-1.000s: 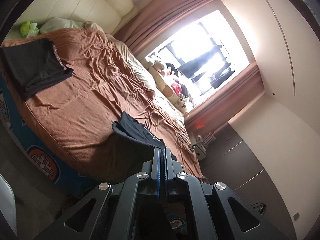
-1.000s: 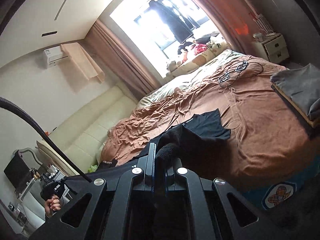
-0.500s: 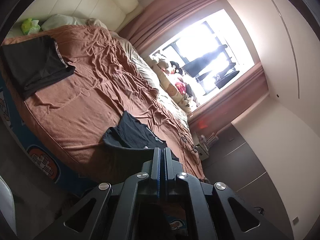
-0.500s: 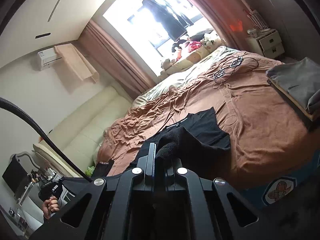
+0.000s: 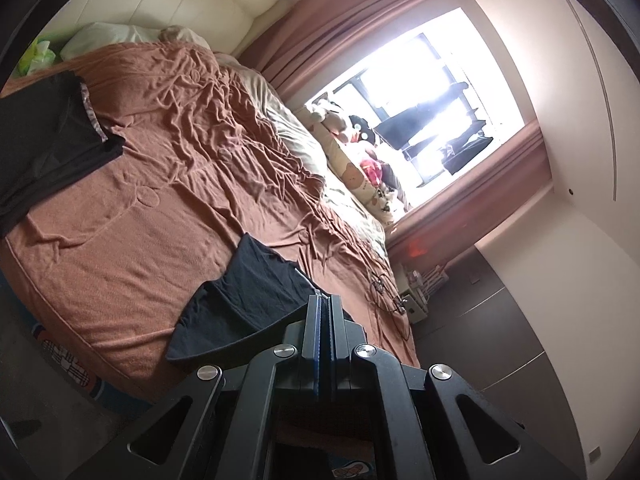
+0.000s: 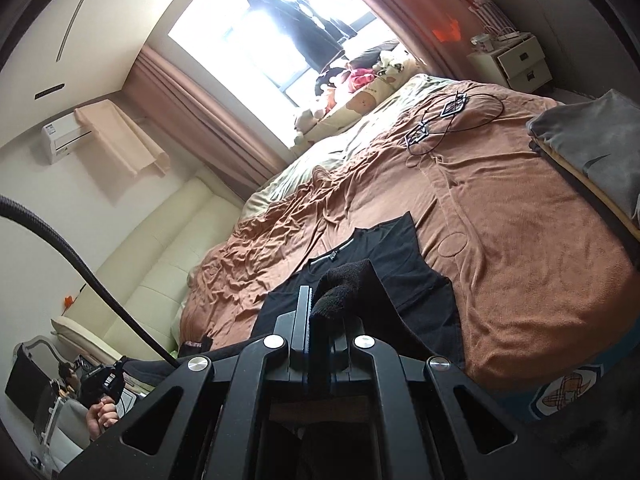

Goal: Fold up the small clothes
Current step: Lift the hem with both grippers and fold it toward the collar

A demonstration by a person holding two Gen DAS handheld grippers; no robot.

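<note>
Here my right gripper clamps a black sock above the black shirt on the bed; only my left gripper's view shows its empty, closed jaws.

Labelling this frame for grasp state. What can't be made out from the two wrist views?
- Left wrist: where the black garment meets the left gripper; the gripper body hides its near edge, so a pinch is unconfirmed.
- Right wrist: how far the black fabric runs into the right gripper; the pads cover it.
- Right wrist: the grey folded stack is cut off by the image edge.
- Left wrist: outside the window, overexposed.
</note>
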